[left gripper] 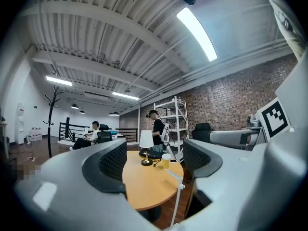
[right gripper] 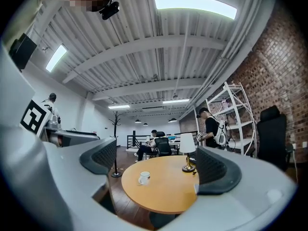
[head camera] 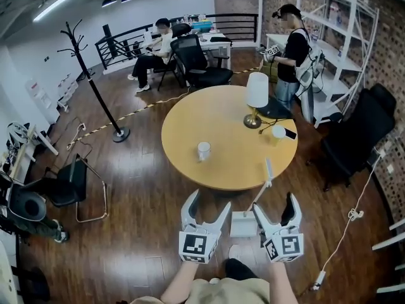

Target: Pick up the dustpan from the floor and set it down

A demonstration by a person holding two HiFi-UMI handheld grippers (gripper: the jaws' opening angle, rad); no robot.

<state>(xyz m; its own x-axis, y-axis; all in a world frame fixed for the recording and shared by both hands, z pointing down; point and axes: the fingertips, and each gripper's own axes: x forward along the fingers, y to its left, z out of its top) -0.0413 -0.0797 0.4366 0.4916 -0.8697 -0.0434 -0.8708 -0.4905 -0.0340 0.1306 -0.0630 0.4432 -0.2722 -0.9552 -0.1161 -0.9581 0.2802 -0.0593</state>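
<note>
A pale dustpan (head camera: 243, 225) stands on the wooden floor against the near edge of the round table (head camera: 221, 163), its long white handle (head camera: 263, 183) slanting up past the rim. My left gripper (head camera: 209, 202) hovers just left of the pan, held level and open, with nothing between its pads. My right gripper (head camera: 275, 204) is just right of the handle, also open and empty. In the left gripper view the handle (left gripper: 178, 196) rises between the left gripper's (left gripper: 154, 165) pads, well ahead of them. The right gripper view shows the right gripper (right gripper: 156, 165) facing the table.
On the table stand a white lamp (head camera: 255, 100), a white mug (head camera: 203, 150), a yellow cup (head camera: 278, 132) and a phone. A black armchair (head camera: 354, 138) sits to the right, a small chair (head camera: 69, 185) and coat stand (head camera: 95, 84) to the left. A standing person (head camera: 291, 52) is beyond the table.
</note>
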